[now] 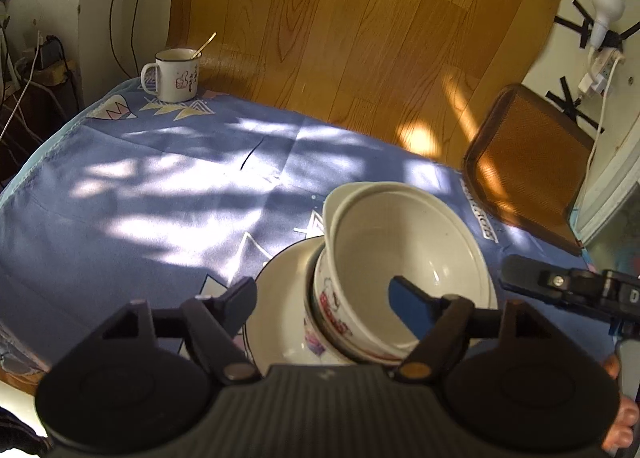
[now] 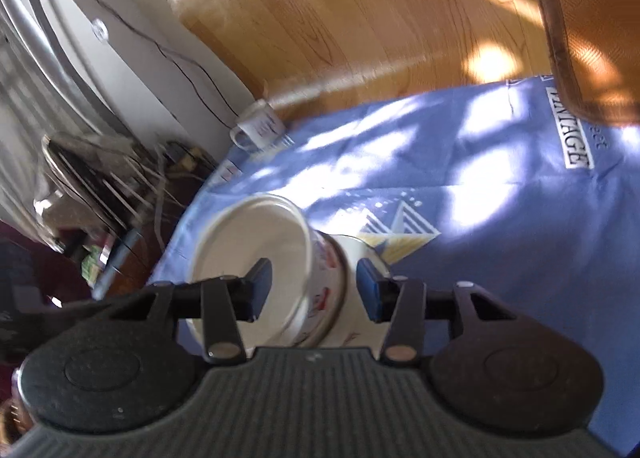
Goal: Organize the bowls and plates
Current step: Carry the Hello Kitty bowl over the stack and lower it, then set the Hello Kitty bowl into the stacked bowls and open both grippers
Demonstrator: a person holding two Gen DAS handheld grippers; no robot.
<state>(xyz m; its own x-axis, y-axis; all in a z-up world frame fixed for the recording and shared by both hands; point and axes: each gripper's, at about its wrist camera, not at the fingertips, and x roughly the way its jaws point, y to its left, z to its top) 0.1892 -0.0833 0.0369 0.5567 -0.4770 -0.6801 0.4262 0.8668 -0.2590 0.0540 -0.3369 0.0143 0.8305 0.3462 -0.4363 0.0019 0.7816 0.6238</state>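
Both tongs, left (image 1: 322,298) and right (image 2: 314,290), gape around the tilted bowls (image 1: 400,258); seat them level on the plate (image 1: 280,306) before backing off

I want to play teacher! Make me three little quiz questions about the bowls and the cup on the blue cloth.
1. True or false: the white ceramic bowls sit nested and tilted on the white round plate.
2. What sticks out of the white enamel mug at the far corner of the blue patterned tablecloth?
A. a straw
B. a thin gold-coloured spoon handle
C. a toothbrush
3. Fill in: the left tongs are ____, with one finger inside the top bowl.

Key:
1. True.
2. B, the spoon handle.
3. Open.
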